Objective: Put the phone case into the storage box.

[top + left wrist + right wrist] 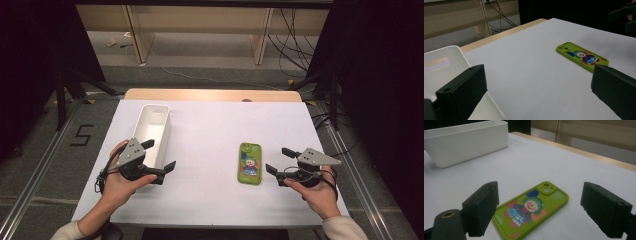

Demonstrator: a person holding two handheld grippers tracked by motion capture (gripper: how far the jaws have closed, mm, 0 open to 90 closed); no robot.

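Hovering my right gripper (278, 169) beside the green clown phone case (250, 163), right of centre in the high view, jaws spread and empty. It's lying flat; I'm risking skidding it. My left gripper (161, 156), gaping, is crowding the white bin (150, 131).
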